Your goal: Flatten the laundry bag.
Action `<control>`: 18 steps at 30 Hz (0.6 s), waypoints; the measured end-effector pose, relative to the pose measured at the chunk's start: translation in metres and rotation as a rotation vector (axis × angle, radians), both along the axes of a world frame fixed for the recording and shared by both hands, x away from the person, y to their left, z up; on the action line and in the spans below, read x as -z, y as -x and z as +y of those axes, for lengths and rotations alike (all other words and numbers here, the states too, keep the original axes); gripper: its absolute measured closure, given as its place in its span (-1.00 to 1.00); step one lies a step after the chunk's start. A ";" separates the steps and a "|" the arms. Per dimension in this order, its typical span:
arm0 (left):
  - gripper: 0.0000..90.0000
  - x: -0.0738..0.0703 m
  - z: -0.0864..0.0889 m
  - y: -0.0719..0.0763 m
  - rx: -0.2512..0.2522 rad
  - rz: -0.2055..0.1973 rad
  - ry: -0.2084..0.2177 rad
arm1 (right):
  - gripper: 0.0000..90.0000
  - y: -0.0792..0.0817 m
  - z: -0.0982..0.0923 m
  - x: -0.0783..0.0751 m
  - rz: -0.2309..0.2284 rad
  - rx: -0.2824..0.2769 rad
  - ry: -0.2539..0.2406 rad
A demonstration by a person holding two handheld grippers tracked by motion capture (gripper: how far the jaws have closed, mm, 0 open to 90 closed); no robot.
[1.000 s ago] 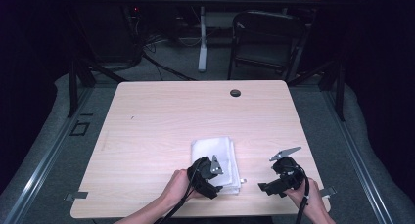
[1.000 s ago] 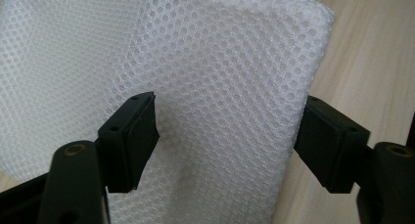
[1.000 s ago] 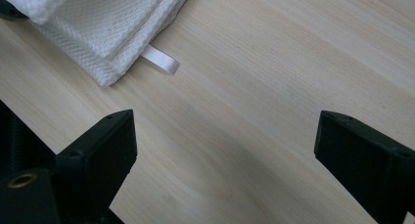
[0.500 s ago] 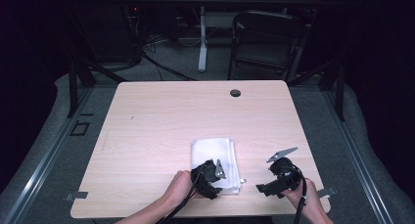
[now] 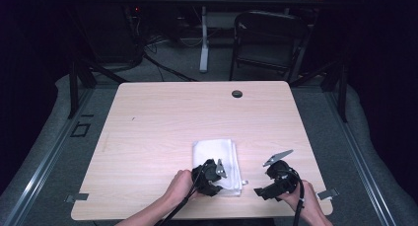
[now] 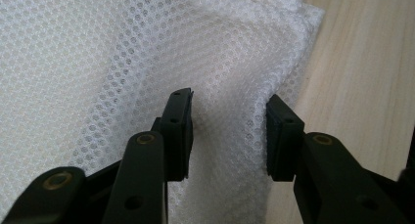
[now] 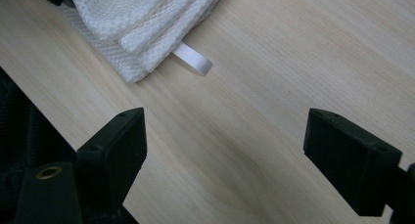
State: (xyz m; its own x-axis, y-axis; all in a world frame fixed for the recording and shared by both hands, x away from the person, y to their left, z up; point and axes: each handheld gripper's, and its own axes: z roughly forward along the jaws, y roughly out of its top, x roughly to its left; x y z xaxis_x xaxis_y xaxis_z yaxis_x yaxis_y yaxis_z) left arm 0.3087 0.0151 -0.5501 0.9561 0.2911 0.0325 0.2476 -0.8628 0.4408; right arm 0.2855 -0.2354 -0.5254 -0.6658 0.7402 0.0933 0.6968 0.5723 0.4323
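A folded white mesh cloth [image 5: 217, 154] lies on the wooden table [image 5: 172, 117], near its front edge. My left gripper [image 5: 219, 170] is down on the cloth's near right part. In the left gripper view its jaws have just been closing around a raised fold of the cloth [image 6: 122, 48]. That fold stands between the pads of the left gripper [image 6: 229, 136], which are still apart. My right gripper [image 5: 263, 182] hovers to the right of the cloth, open wide over bare wood. In the right gripper view [image 7: 225, 155] the cloth's corner [image 7: 142, 18] and a white tag [image 7: 193, 57] lie ahead of it.
A round cable hole [image 5: 237, 93] sits near the table's far edge. A dark chair [image 5: 268, 38] and a stand stand on the floor behind the table. The table's front edge runs just under both hands.
The left gripper has edged slightly right on the cloth's near edge. The right gripper has drifted a little left. The cloth lies where it was.
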 end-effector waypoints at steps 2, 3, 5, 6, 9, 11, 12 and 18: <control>0.38 0.000 0.001 -0.002 -0.006 0.014 0.011 | -0.53 0.000 0.002 0.000 -0.002 -0.005 -0.008; 0.44 0.000 0.002 -0.002 -0.007 0.026 0.023 | -0.50 0.000 0.003 0.000 0.003 -0.003 -0.006; 0.49 0.000 0.003 -0.004 -0.009 0.032 0.026 | -0.34 0.001 0.004 0.001 0.002 -0.011 -0.020; 0.50 0.000 0.003 -0.004 -0.007 0.037 0.029 | -0.28 0.001 0.005 0.000 -0.004 -0.007 -0.014; 0.58 0.000 0.004 -0.005 -0.012 0.042 0.034 | -0.06 0.002 0.008 0.000 -0.012 -0.017 -0.022; 0.61 0.000 0.004 -0.005 -0.017 0.045 0.041 | 0.08 0.002 0.011 -0.001 -0.015 -0.032 -0.008; 0.63 0.000 0.005 -0.005 -0.016 0.051 0.046 | 0.17 0.002 0.013 0.000 -0.019 -0.031 -0.016; 0.66 0.001 0.006 -0.007 -0.024 0.067 0.060 | 0.64 0.002 0.025 0.001 -0.034 -0.063 0.013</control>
